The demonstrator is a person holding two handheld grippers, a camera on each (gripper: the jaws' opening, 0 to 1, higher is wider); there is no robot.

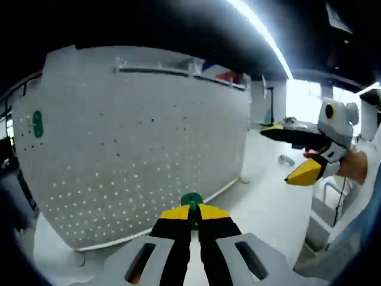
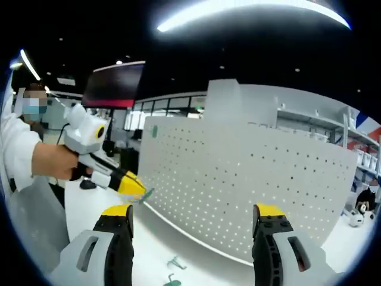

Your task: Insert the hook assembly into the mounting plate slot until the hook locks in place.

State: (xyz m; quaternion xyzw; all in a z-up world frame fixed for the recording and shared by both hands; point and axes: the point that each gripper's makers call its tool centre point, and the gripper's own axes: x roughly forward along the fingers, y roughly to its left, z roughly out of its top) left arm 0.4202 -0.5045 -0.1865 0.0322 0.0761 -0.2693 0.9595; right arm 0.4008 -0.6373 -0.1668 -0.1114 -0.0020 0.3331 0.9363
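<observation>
Two tools are up in front of the white pegboard, which stands upright on the white worktop and serves as the mounting plate. In my left gripper view the left tool has its yellow-tipped jaws pressed together on a small green hook, whose top pokes out just above the tips, close to the board's lower edge. One more green hook hangs on the board far to the left, well apart from the one I hold. The right tool comes in from the right, held in a person's hand, and sits away from the board.

In my right gripper view the right tool stands wide open with nothing between its jaws, facing the pegboard. Several small green pieces lie on the worktop below; I cannot tell exactly what they are.
</observation>
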